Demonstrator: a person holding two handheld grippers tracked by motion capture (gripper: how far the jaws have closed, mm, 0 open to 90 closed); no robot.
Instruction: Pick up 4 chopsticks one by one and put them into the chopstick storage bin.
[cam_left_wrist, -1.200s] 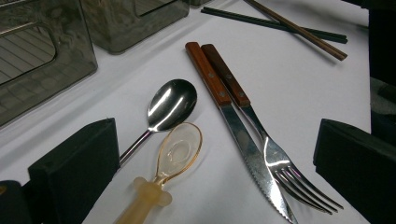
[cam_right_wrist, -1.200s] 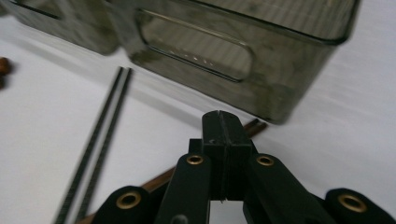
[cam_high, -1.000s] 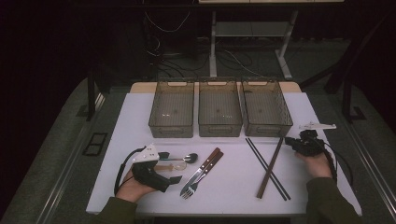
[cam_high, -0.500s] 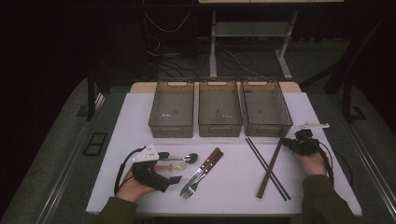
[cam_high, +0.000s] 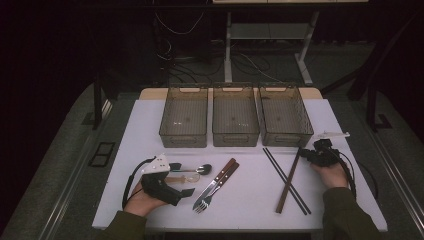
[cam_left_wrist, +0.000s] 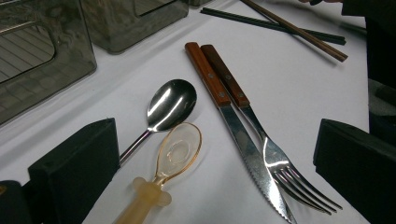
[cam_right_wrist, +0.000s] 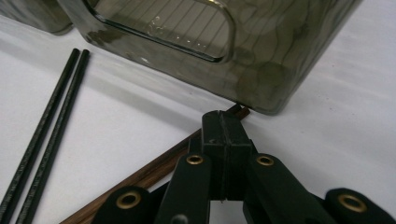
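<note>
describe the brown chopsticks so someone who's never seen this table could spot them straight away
Start at the right bin of the three at the back of the white table. In front of it two chopstick pairs cross in an X; the brown chopsticks are the wood-coloured ones. Their far end is pinched in the right gripper; the black chopsticks lie free.

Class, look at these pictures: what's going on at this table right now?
A person works with a gripper in each hand at a white table laid with cutlery. The right gripper is shut on the top end of the brown chopsticks, next to the right bin. The left gripper rests open around the two spoons, with the knife and fork alongside. The three bins look empty.
</note>
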